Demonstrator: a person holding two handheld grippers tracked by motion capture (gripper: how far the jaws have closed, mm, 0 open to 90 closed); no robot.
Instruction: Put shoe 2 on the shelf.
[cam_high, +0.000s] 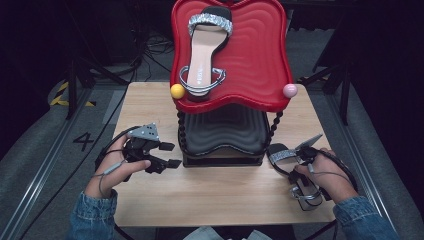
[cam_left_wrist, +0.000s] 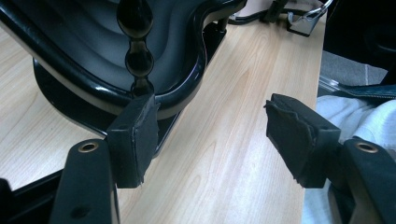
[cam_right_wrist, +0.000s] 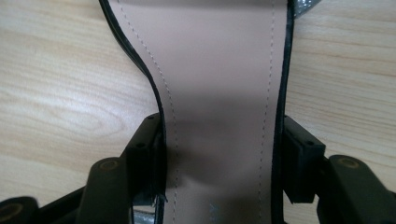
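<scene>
A two-tier rack stands on the wooden table (cam_high: 215, 195), with a red top tray (cam_high: 260, 75) over a black lower tray (cam_high: 225, 127). One beige-soled sandal (cam_high: 207, 47) with a glittery silver strap lies on the red tray. Its mate (cam_high: 282, 156) lies on the table to the right of the rack. My right gripper (cam_high: 302, 162) is shut on this second sandal (cam_right_wrist: 219, 70), a jaw pressed against each edge of its sole. My left gripper (cam_high: 171, 155) stands open beside the rack's left front post (cam_left_wrist: 135, 51), nothing between its pads (cam_left_wrist: 135, 140).
A yellow ball (cam_high: 177, 91) and a pink ball (cam_high: 290, 90) cap the red tray's front corners. The rack's black base sits mid-table. Cables trail on the dark floor behind the table. Denim sleeves come in from the bottom.
</scene>
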